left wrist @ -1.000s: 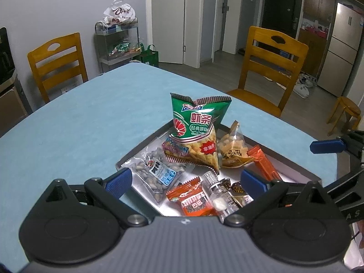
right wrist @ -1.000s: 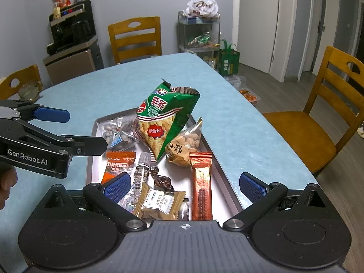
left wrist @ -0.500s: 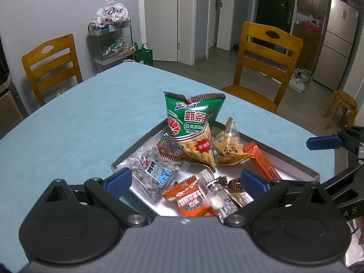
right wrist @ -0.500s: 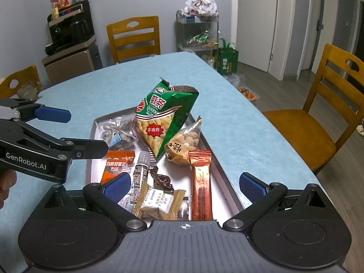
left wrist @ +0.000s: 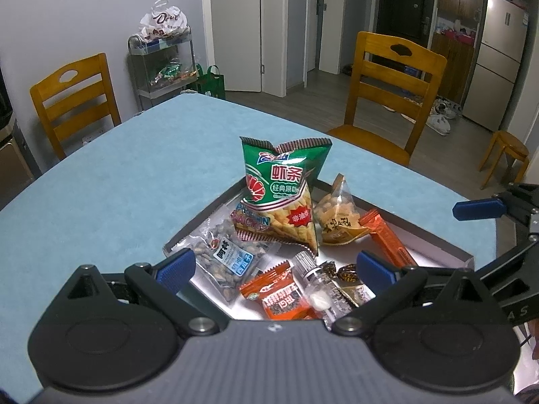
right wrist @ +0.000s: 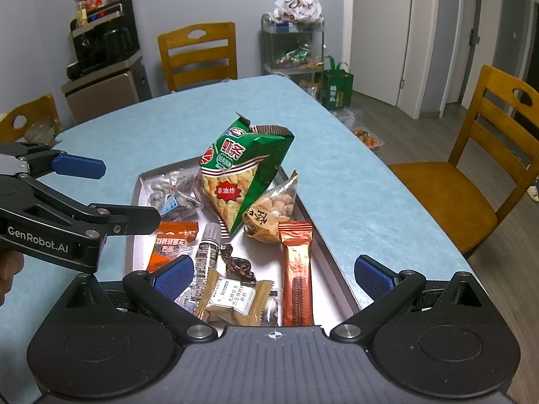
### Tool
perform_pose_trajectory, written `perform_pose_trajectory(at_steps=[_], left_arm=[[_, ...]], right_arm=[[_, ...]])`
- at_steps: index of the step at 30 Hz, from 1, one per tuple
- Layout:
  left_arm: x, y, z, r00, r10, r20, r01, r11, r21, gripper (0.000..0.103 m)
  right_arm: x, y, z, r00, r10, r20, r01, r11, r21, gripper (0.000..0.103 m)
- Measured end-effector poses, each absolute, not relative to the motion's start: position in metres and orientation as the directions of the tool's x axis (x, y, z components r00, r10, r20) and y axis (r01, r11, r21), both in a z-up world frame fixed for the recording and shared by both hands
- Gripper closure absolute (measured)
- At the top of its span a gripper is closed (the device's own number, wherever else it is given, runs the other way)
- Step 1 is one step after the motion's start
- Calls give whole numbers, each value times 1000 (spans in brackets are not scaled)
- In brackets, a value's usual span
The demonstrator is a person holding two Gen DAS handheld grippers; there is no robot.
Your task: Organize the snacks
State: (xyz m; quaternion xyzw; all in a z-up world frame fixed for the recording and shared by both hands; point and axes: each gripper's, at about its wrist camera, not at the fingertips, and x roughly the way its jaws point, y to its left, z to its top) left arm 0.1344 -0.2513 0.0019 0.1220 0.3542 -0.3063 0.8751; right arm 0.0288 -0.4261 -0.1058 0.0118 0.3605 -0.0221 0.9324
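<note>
A metal tray point(left wrist: 438, 235) point(right wrist: 134, 198) on the blue table holds snacks. A green shrimp-chip bag point(left wrist: 283, 188) point(right wrist: 242, 175) stands upright in it. Beside it lie a clear peanut bag point(left wrist: 337, 215) point(right wrist: 273, 212), a nut packet point(left wrist: 229, 252) point(right wrist: 171, 195), orange packets point(left wrist: 279, 293) point(right wrist: 171, 239), an orange bar point(left wrist: 387, 239) point(right wrist: 296, 269), a small clear bottle point(left wrist: 316, 286) point(right wrist: 207, 249) and a tan packet point(right wrist: 232, 299). My left gripper point(left wrist: 274, 269) point(right wrist: 111, 192) is open over the tray's near-left corner. My right gripper point(right wrist: 274, 276) is open and empty above the tray's near end.
Wooden chairs point(left wrist: 387, 94) point(right wrist: 198, 54) point(right wrist: 488, 155) stand around the table point(left wrist: 118, 185). A metal shelf cart with bags point(left wrist: 161, 60) point(right wrist: 293, 43) is at the wall. A cabinet with a machine point(right wrist: 104, 67) stands at the far left.
Both grippers have drawn back and risen slightly from the tray. The snacks have not moved. Both stay open.
</note>
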Motion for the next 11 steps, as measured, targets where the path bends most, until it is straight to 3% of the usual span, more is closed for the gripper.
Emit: perform_pose_trajectory(at_steps=[11], left_arm=[[129,-253,4,561,-486,-670,634,773,-30,0]], right_arm=[[26,-430,-106,739,-37,-673,60,998,11,0]])
